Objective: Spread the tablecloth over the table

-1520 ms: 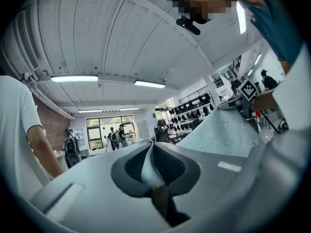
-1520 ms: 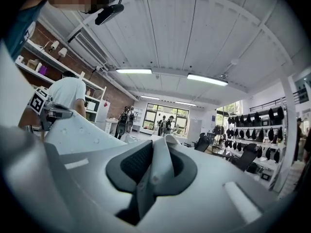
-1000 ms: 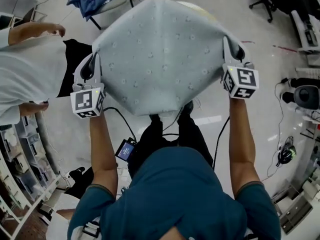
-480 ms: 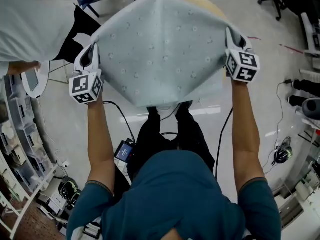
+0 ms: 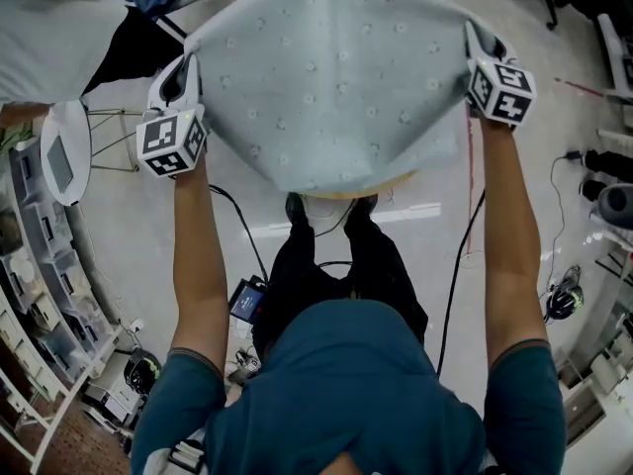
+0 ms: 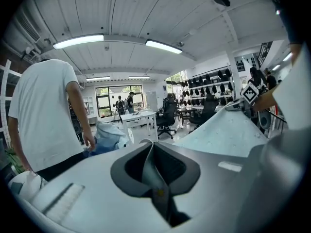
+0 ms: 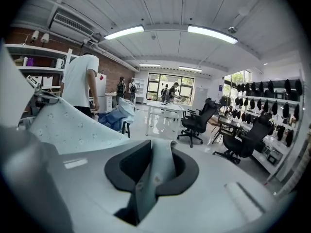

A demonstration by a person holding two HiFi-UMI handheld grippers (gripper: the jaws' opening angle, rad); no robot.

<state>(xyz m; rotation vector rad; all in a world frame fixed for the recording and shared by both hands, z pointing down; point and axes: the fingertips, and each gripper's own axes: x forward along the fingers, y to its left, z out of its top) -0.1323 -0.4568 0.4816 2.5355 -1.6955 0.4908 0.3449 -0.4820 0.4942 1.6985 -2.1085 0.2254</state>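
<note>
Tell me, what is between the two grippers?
The dotted tablecloth, pinched by left gripper and right gripper, spans that stretch; the head view shows it.

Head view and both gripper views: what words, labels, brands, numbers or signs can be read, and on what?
None can be read in any view.
Left marker cube, right marker cube: black-and-white square patterns, no letters.
Tablecloth: dotted pattern, no print.
Wall posters in the left gripper view: too small to read.
Cabled device screen: too small to read.
</note>
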